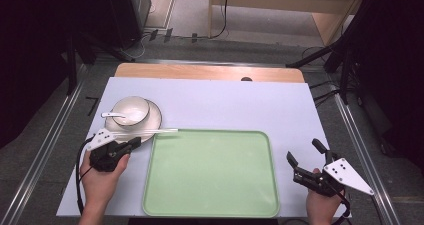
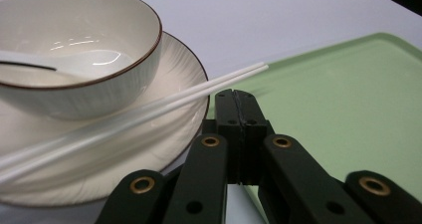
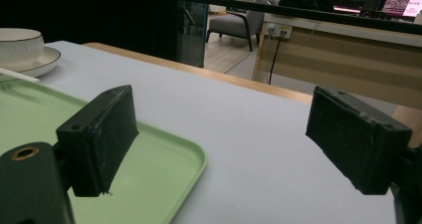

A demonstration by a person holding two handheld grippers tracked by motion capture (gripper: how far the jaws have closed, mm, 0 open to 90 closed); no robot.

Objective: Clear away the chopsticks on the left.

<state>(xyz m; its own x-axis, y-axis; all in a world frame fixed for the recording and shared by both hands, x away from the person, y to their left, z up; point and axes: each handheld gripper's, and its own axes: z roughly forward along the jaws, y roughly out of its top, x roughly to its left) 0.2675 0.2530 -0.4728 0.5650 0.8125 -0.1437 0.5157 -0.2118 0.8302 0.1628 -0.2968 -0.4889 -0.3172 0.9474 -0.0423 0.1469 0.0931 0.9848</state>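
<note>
While the left tongs [image 1: 134, 143] sit pressed together just beside the plate [image 1: 151, 126], white chopsticks [image 1: 150, 131] lie across its rim, tips over the green tray [image 1: 210, 205]. Right tongs [image 1: 305, 155] hover spread over the bench [image 1: 225, 102].

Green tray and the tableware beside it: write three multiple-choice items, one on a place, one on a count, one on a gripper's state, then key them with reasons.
1. Where does the bowl stand?
A. on the plate
B. on the green tray
C. on the bare table

2. How many chopsticks lie across the plate's rim?
A. one
B. two
C. four

3. How do the left gripper's jaws stand?
A. wide open
B. shut on the spoon
C. shut on nothing

Key: 1 A, the plate rings the bowl; 2 B, the left gripper view shows two white sticks side by side; 3 C, the pads meet with nothing between them.
</note>
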